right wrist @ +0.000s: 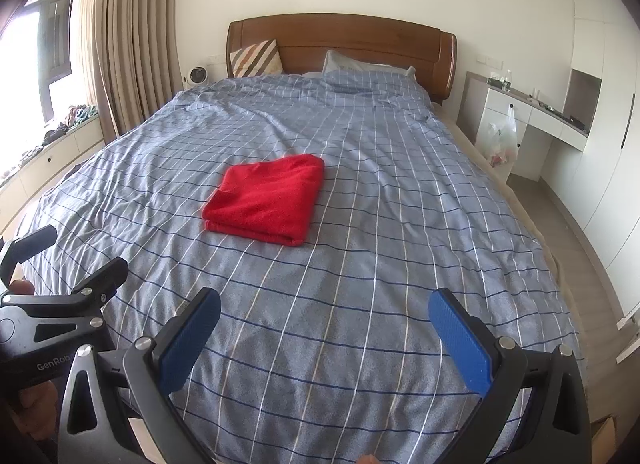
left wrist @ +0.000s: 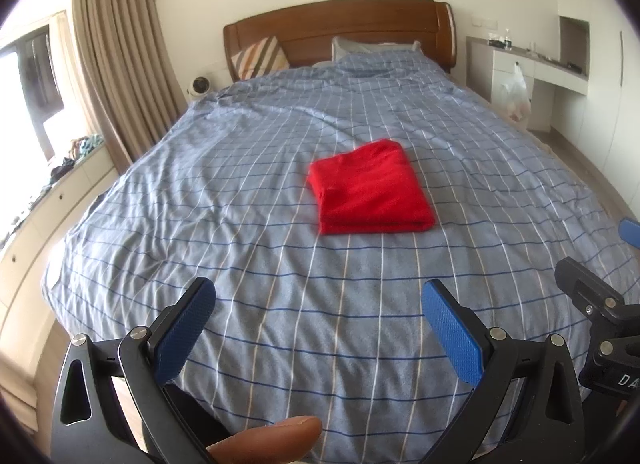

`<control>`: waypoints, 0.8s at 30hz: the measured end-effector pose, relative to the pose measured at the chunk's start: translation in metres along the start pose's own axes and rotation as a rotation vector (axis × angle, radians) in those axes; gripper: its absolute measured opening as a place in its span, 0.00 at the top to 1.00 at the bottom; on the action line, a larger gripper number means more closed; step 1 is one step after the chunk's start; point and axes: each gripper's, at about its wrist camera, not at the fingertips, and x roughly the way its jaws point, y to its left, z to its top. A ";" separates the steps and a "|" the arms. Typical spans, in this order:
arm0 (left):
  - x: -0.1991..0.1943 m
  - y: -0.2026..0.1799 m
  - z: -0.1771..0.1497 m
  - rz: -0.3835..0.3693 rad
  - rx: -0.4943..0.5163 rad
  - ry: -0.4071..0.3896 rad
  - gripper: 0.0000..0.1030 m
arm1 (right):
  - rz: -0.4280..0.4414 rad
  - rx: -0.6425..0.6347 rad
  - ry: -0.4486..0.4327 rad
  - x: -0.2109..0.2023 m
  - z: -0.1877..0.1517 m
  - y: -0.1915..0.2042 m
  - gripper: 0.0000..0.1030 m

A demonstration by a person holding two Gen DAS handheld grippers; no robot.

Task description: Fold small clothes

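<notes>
A red garment (left wrist: 370, 188) lies folded into a neat rectangle in the middle of the bed (left wrist: 240, 192); it also shows in the right wrist view (right wrist: 266, 200). My left gripper (left wrist: 318, 304) is open and empty, held above the bed's near end, well short of the garment. My right gripper (right wrist: 324, 310) is open and empty too, held above the near end to the right of the garment. Part of the right gripper's body (left wrist: 600, 316) shows at the right edge of the left wrist view. The left gripper's body (right wrist: 60, 304) shows at the left of the right wrist view.
The bed has a blue checked cover (right wrist: 400, 224), a wooden headboard (right wrist: 340, 44), a striped cushion (right wrist: 256, 58) and a pillow (right wrist: 360, 66). A window seat with drawers (right wrist: 44, 156) runs along the left. A white desk (right wrist: 532, 116) with a plastic bag (right wrist: 500, 136) stands at the right.
</notes>
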 end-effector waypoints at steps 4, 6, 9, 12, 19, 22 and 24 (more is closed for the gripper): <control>0.002 0.001 0.001 -0.005 -0.011 0.014 0.00 | 0.006 -0.007 0.004 -0.001 0.000 0.001 0.01; 0.002 0.001 0.001 -0.002 -0.011 0.015 0.00 | 0.006 -0.008 0.005 -0.002 0.000 0.001 0.00; 0.002 0.001 0.002 0.002 -0.009 0.016 0.00 | -0.003 -0.008 0.007 -0.003 0.000 0.002 0.00; 0.002 -0.001 0.003 0.007 -0.005 0.020 0.00 | -0.001 0.001 0.000 -0.006 0.000 0.000 0.00; 0.003 0.000 0.003 -0.005 -0.014 0.022 0.00 | -0.006 0.003 -0.018 -0.015 0.004 -0.002 0.00; 0.002 0.000 0.003 -0.012 -0.017 0.021 0.00 | -0.008 -0.001 -0.024 -0.016 0.007 -0.001 0.00; 0.001 0.000 0.003 -0.019 -0.020 0.023 0.00 | -0.008 -0.002 -0.025 -0.017 0.007 0.000 0.01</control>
